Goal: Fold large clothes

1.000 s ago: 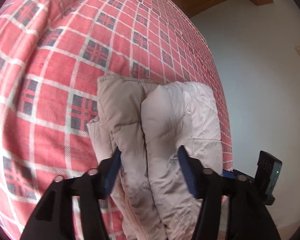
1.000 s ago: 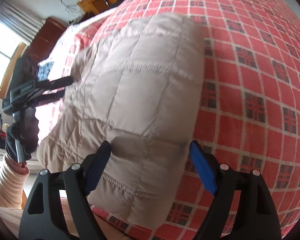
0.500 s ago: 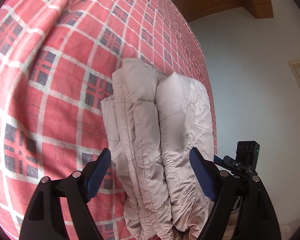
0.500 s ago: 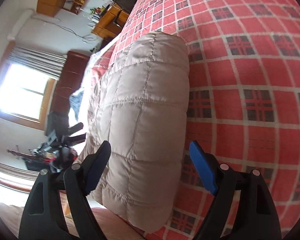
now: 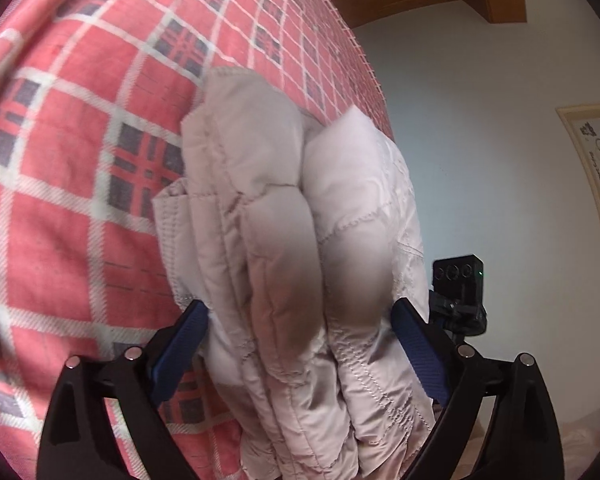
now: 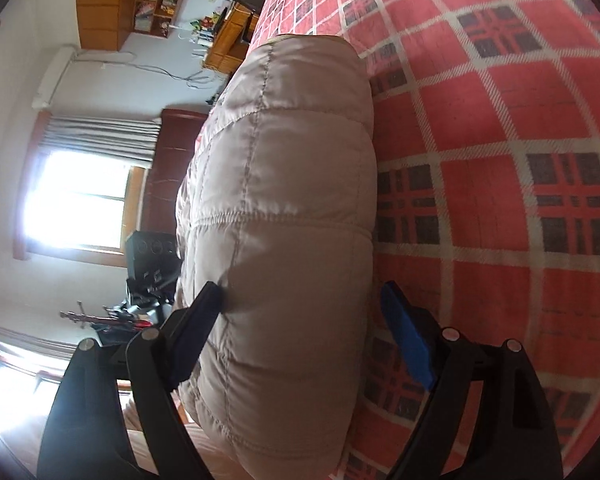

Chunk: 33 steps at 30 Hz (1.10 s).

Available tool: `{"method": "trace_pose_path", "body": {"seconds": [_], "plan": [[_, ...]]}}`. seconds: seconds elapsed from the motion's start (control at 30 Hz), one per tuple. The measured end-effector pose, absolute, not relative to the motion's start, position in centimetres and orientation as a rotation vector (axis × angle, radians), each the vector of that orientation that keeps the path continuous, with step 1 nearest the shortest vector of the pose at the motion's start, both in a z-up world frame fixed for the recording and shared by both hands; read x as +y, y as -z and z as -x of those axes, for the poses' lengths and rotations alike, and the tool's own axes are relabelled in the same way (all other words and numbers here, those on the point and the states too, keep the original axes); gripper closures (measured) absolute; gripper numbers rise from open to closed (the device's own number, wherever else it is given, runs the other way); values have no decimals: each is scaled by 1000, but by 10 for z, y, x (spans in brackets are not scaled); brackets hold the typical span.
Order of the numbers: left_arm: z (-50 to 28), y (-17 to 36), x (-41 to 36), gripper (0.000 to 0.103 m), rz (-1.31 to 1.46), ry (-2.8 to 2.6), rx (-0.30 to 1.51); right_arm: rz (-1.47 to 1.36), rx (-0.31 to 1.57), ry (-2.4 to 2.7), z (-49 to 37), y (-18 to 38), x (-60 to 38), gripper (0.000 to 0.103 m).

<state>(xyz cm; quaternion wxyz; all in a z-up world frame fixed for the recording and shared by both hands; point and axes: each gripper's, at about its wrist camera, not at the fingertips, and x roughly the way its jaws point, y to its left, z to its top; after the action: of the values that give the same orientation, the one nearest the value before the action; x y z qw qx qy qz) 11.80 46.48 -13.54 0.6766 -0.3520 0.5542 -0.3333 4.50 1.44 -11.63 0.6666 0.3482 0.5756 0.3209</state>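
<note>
Jacket [image 5: 300,240], folded into a thick bundle on the bed [image 5: 80,200], is being straddled again by both wide-open, empty claws, left [image 5: 300,344] and right [image 6: 300,320], closing in after backing off, probably to lift it.

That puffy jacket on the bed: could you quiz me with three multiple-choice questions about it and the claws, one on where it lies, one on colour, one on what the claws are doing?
1. Where does the folded quilted jacket lie?
A. on a red plaid bedspread
B. on a wooden floor
C. on a hanger

2. What colour are the pads on the claws' fingers?
A. yellow
B. blue
C. white

3. What state is the left claw in?
A. shut tight with nothing in it
B. open, its fingers on either side of the jacket bundle
C. out of view

Answers:
1. A, the red plaid bedspread spreads out beside and beyond the jacket in both views.
2. B, the blue pads show on both claws.
3. B, the jacket's folded layers bulge between its wide-spread fingers; the right claw stands open likewise.
</note>
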Motion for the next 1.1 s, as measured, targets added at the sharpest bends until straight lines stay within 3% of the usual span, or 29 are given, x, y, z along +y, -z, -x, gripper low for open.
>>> {"method": "trace_pose_path", "body": {"seconds": [0.2,0.53,1.0,1.1], "plan": [[-115,138,447,4,773,804,1278,-810,1306,-777,-52,124,22,18],[-99,129,470,5,753,754,1298,-764,1329,-800,-53,123,27,17],[-138,139,401,4,740,942,1321,-749,1329,-822,-55,123,51,13],[-139,138,392,5,764,972,1299,-748,1314,-816,-53,123,52,16]]}}
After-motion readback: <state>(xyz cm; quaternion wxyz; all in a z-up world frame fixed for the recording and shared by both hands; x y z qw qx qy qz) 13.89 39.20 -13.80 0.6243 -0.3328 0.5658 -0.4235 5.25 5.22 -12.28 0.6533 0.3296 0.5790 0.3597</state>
